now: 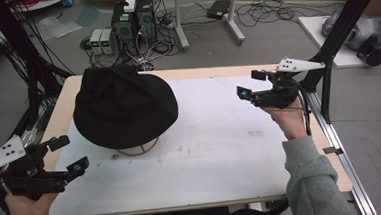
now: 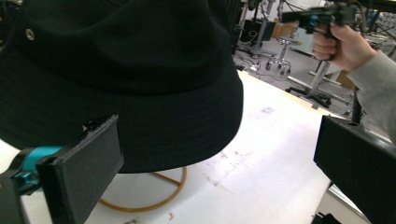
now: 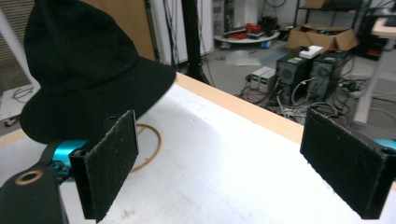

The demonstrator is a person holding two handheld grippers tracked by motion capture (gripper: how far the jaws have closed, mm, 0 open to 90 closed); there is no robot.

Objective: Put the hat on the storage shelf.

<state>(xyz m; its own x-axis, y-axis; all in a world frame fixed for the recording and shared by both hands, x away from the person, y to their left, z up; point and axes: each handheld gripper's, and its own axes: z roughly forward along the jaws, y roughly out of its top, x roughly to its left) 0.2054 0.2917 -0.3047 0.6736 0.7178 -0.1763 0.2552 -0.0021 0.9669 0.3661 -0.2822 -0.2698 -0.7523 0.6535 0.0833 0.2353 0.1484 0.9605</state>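
I am seeing one bench carrying one black hat, sitting on a wire ring stand at its rear left. My left gripper view is revealing a metal eyelet on the hat. Two grippers are hovering released: left gripper near the hat, right gripper well apart.

Black hat blocks table's left-rear — front, right side open.

- The black hat covers most of its stand; I see just a wooden ring under the brim.
- In the left gripper view the hat is cut by the top and left edges.
- The right jaw there is cut by the right edge.
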